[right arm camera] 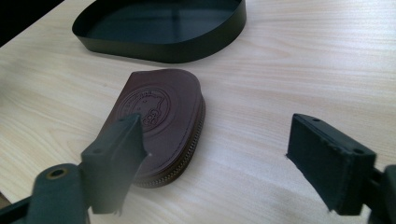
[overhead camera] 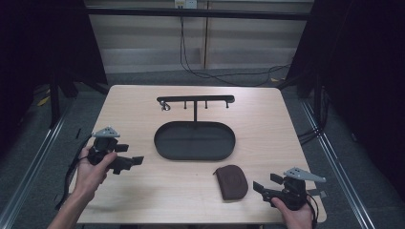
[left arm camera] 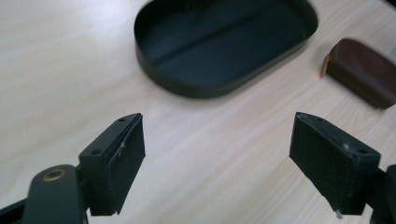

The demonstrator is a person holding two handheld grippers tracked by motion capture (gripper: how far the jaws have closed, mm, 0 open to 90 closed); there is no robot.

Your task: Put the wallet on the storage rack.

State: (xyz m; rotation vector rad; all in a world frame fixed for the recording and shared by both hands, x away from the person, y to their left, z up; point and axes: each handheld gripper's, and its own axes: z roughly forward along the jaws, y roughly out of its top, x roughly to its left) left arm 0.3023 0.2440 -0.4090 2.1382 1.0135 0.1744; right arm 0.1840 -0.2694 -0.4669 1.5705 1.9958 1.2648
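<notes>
A brown leather zip pouch (overhead camera: 231, 181) (right arm camera: 159, 121) (left arm camera: 362, 70) with an embossed round emblem lies flat on the table, front right of centre. My right gripper (overhead camera: 261, 186) (right arm camera: 215, 163) is open close to the pouch's right side, jaws pointing at it, nothing held; its left jaw overlaps the pouch's near edge in the right gripper view. My left gripper (overhead camera: 133, 160) (left arm camera: 217, 161) is open over bare wood at the left, empty, aimed toward the tray. A black oval tray (overhead camera: 162, 148) (left arm camera: 154, 70) (right arm camera: 154, 49) sits mid-table, empty.
Behind the tray a black T-shaped rack (overhead camera: 196, 100) with small pegs stands upright; a metal ring (overhead camera: 165, 106) hangs at its left end. The light wooden table (overhead camera: 143, 191) has rounded corners. Cables (overhead camera: 224, 76) run on the floor behind.
</notes>
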